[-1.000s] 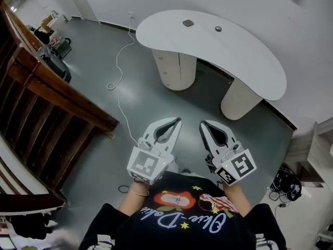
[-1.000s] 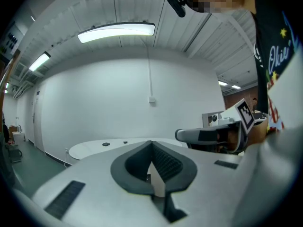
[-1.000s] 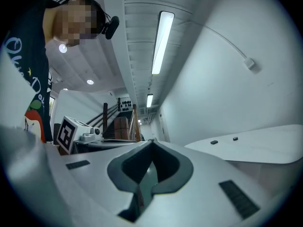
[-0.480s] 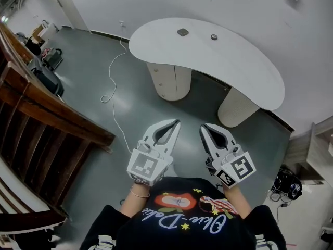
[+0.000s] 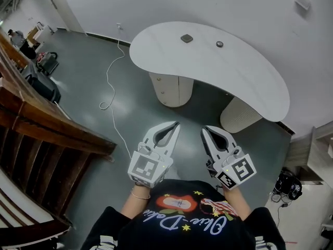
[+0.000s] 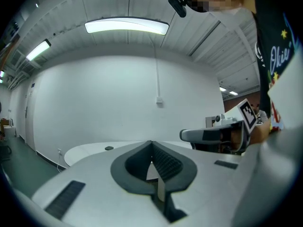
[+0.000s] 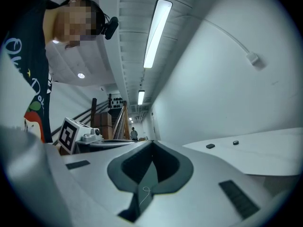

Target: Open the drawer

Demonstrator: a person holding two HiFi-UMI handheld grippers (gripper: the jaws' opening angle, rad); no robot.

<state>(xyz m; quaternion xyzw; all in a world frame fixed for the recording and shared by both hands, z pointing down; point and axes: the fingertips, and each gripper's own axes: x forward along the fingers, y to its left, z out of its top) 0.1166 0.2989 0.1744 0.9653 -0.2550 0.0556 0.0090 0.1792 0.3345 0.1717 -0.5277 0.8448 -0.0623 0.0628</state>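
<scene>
My left gripper (image 5: 176, 124) and right gripper (image 5: 204, 129) are both pinched together, empty, well short of the desk (image 5: 244, 72). The drawer (image 5: 164, 86) sits in the pedestal on my left; I should step close, drop low, and spread one gripper's jaws before reaching its knob

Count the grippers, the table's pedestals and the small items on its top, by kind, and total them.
Grippers: 2, left gripper and right gripper
Pedestals: 2, knobbed pedestal and plain pedestal
Small tabletop items: 2, square item and round item
Total: 6
</scene>
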